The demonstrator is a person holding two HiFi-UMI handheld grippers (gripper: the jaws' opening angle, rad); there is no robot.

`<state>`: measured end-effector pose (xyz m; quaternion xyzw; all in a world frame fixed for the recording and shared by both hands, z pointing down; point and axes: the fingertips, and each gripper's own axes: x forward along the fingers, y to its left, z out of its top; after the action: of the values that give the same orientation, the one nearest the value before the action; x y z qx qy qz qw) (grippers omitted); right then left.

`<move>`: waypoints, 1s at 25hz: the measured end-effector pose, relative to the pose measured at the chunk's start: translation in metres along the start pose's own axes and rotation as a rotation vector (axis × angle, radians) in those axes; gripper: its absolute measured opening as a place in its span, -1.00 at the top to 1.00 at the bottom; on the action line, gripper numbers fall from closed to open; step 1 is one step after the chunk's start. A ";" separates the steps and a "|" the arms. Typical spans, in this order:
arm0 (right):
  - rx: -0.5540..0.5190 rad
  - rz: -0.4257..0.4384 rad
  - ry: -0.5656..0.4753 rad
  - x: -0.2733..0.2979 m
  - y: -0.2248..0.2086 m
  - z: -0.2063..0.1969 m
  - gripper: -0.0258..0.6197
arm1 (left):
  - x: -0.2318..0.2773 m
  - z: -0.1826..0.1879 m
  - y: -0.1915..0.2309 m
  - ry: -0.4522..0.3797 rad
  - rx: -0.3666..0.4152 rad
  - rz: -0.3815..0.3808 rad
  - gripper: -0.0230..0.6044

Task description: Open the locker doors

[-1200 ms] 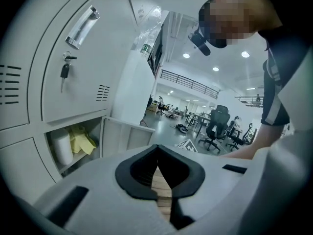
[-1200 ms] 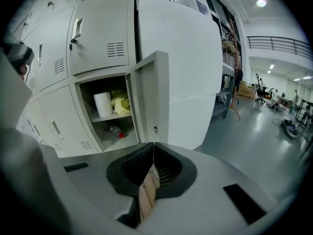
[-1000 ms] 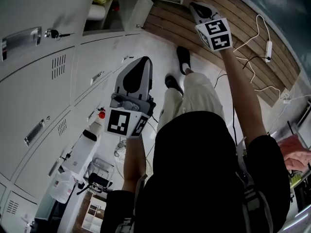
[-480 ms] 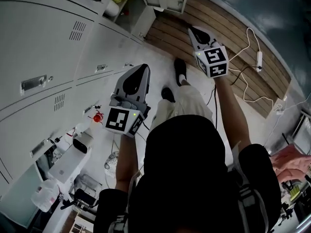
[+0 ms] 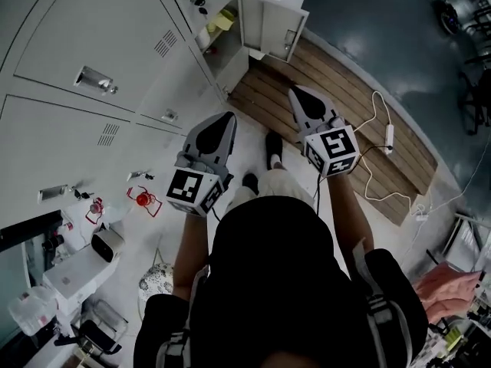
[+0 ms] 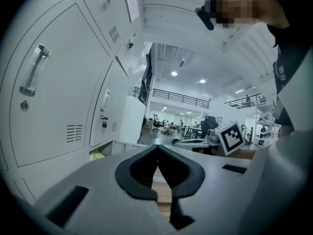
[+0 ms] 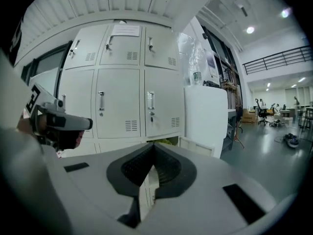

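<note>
Hovering closed, left tongs (image 5: 227, 118) and right tongs (image 5: 295, 93) stand clear of lockers (image 5: 84, 29).

Open hall, brightly lit.
I note a dark glossy floor (image 5: 383, 29), a slatted wooden platform (image 5: 337, 121) carrying a white power strip (image 5: 388, 135), ceiling lights (image 6: 174, 73), and a railed mezzanine (image 6: 181, 98) far off.

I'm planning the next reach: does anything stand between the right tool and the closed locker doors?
Nothing visible does. In the right gripper view, the closed locker doors stand ahead of the shut right tool with only open air between; the left tool sits off to the side.
</note>
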<state>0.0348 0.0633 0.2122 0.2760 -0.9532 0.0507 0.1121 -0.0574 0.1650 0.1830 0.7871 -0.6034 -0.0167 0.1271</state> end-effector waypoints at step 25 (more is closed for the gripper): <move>0.025 0.038 -0.175 -0.076 0.046 0.058 0.91 | -0.023 0.026 -0.021 -0.098 0.037 -0.035 0.87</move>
<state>0.0617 0.1320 0.1359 0.2626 -0.9638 0.0403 0.0239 -0.0480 0.1873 0.1501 0.7981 -0.5951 -0.0462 0.0825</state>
